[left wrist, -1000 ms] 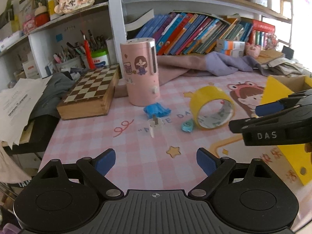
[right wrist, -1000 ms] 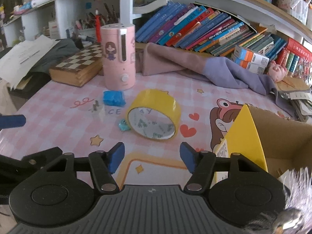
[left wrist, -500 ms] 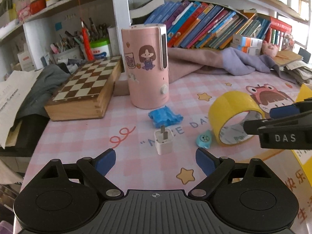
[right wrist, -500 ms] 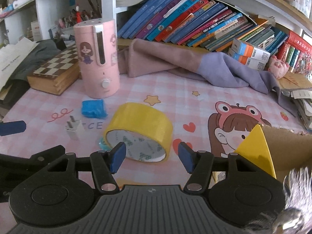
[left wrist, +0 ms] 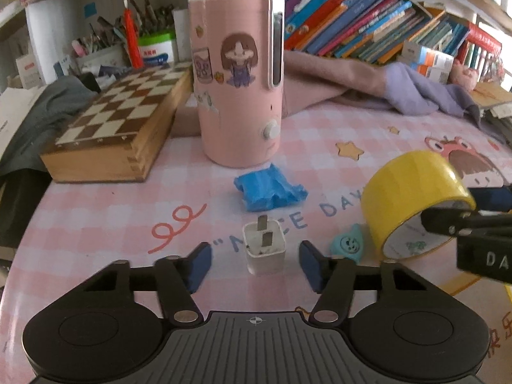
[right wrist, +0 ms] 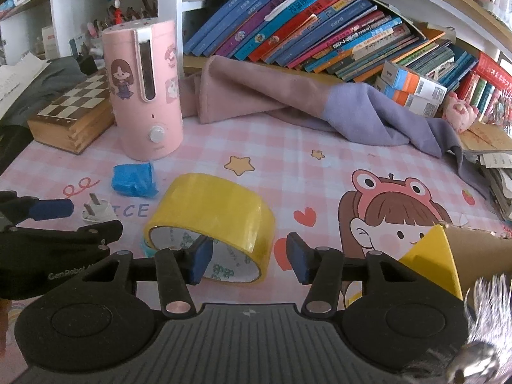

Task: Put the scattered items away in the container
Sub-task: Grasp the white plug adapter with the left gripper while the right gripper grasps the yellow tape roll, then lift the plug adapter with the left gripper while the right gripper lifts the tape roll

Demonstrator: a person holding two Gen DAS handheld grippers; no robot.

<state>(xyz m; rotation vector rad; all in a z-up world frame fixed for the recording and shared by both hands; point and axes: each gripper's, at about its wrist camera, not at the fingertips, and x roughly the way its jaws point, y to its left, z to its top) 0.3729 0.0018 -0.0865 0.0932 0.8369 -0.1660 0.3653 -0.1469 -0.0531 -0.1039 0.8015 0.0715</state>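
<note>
Both tongs advanced, narrowing: left tongs (left wrist: 254, 264) straddle charger (left wrist: 264, 249) untouched; right tongs (right wrist: 249, 257) straddle tape (right wrist: 212, 216) wall.

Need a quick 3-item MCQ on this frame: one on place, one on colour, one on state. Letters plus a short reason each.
1. Where is the white plug adapter?
A. between the left gripper fingers, untouched
B. on the chessboard box
C. inside the tape roll

2. What colour is the tape roll?
A. blue
B. yellow
C. pink

3. How does the tape roll lie?
A. flat on its face
B. on its edge, opening toward the right gripper
C. lifted off the mat

Answers:
1 A, gaps show on both sides of the adapter.
2 B, its outer band is yellow.
3 B, the rim rests on the mat and one blue finger sits in front of the opening.
</note>
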